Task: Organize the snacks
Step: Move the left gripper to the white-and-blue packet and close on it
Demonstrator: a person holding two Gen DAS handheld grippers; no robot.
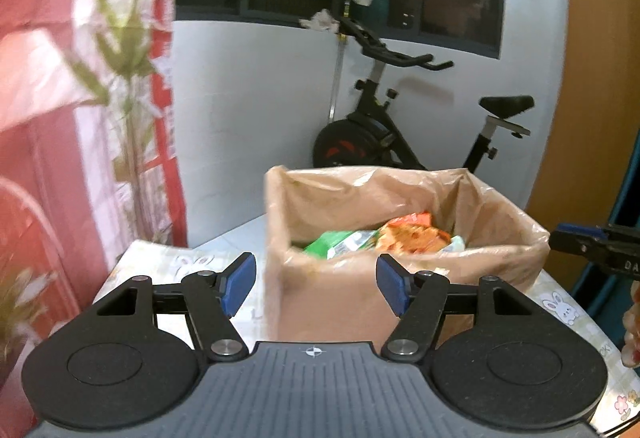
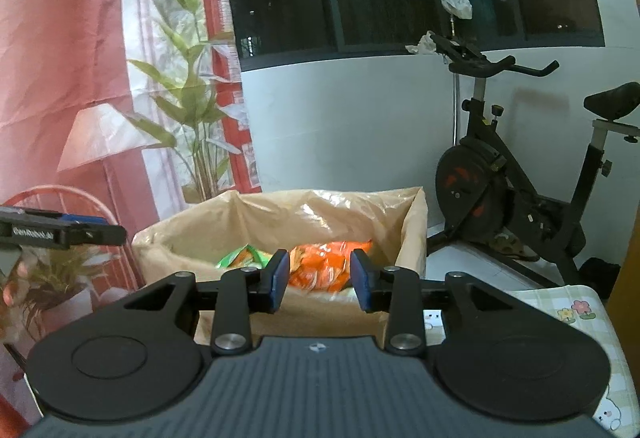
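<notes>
1. Left gripper (image 1: pixel 316 284): jaws well apart, nothing between them, level with the near wall of the box (image 1: pixel 332 302).
2. Right gripper (image 2: pixel 319 280): jaws narrowly apart, empty, just short of the box's near rim.

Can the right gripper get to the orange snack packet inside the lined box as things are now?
Probably yes. The right gripper is empty, jaws apart, facing the open top of the box. The orange packet lies on top, uncovered; only the box's near rim must be cleared.
</notes>
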